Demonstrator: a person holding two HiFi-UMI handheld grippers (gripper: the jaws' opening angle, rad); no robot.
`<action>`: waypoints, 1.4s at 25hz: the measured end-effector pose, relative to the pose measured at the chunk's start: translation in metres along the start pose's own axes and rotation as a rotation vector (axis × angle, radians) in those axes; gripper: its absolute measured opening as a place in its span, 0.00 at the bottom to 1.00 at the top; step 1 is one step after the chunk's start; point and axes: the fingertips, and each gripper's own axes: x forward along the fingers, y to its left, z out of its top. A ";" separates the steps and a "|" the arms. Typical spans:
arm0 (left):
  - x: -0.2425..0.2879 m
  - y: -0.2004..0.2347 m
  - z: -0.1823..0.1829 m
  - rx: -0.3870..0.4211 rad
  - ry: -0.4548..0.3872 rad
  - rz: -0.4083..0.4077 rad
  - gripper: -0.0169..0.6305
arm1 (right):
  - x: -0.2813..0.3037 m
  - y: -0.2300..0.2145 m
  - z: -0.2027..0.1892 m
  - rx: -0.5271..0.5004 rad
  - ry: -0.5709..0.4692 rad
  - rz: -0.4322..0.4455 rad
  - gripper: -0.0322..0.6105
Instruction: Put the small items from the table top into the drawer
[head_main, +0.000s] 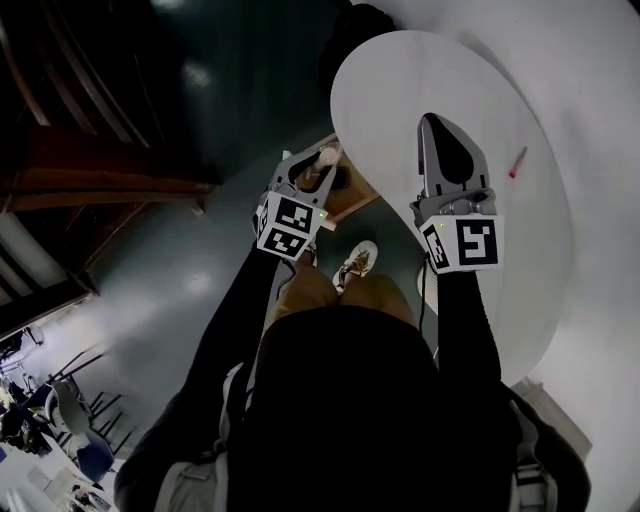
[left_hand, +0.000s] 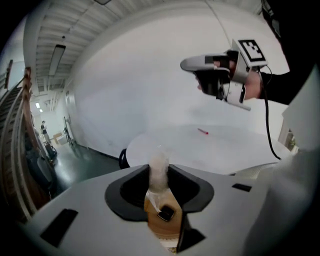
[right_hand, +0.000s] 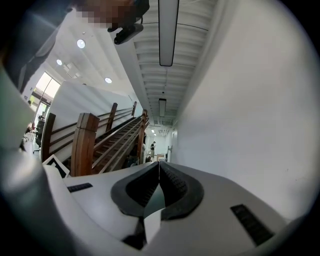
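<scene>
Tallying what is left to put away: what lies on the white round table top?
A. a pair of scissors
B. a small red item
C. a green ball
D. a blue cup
B: a small red item lies on the white table, right of the shut right hand-held gripper in the head view; the left hand-held gripper grips a whitish item over the open drawer.
</scene>
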 end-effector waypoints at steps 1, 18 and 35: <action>0.008 -0.005 -0.015 -0.012 0.035 -0.019 0.23 | -0.001 -0.002 -0.002 -0.002 0.006 -0.005 0.09; 0.063 -0.050 -0.124 -0.004 0.382 -0.198 0.31 | -0.004 -0.017 -0.015 0.021 0.033 -0.032 0.09; 0.057 -0.043 -0.121 0.008 0.354 -0.170 0.39 | -0.009 -0.018 -0.012 0.022 0.023 -0.047 0.09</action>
